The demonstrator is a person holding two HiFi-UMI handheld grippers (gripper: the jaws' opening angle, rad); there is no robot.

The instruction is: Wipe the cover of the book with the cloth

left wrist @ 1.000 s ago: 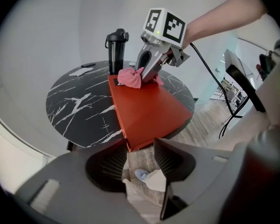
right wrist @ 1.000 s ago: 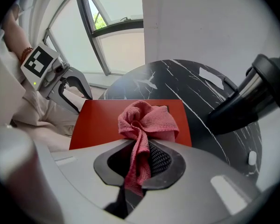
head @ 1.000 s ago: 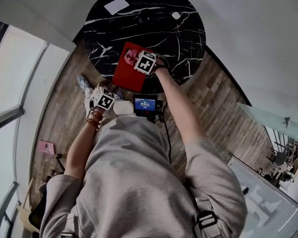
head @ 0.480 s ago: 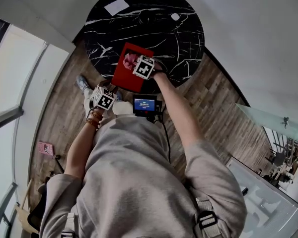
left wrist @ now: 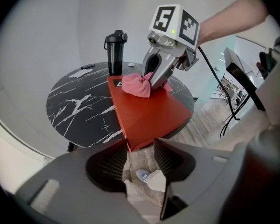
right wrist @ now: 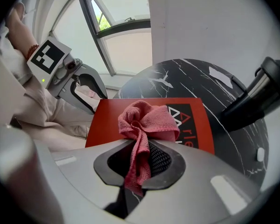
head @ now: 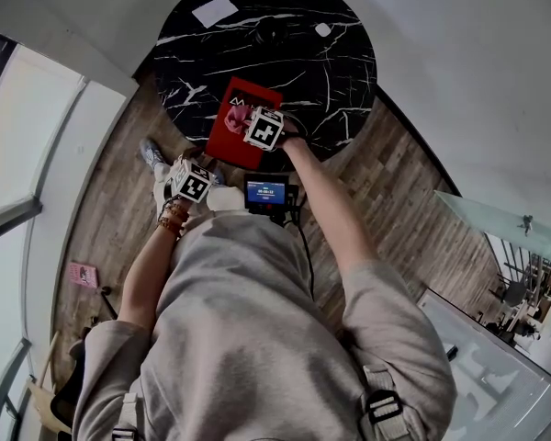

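Observation:
A red book point(head: 230, 141) lies on the round black marble table point(head: 340, 72), its near corner hanging over the table edge. My right gripper point(head: 253, 123) is shut on a bunched pink cloth point(head: 236, 118) that rests on the cover. In the right gripper view the cloth point(right wrist: 147, 120) runs down between the jaws of the right gripper point(right wrist: 142, 148), with the book point(right wrist: 107, 120) under it and white title letters beside it. My left gripper point(head: 185, 175) hangs off the table by the book's near corner, and the left gripper point(left wrist: 140, 146) is open and empty, facing the book point(left wrist: 149, 111).
A black bottle point(left wrist: 114, 45) stands on the table behind the book. A white sheet point(head: 214, 10) and a small white item point(head: 323, 29) lie at the table's far side. Wooden floor surrounds the table, with a white wall beyond and windows at left.
My right gripper has dragged the cloth across the cover toward me, uncovering white letters at the book's far end. The left gripper has stayed almost still.

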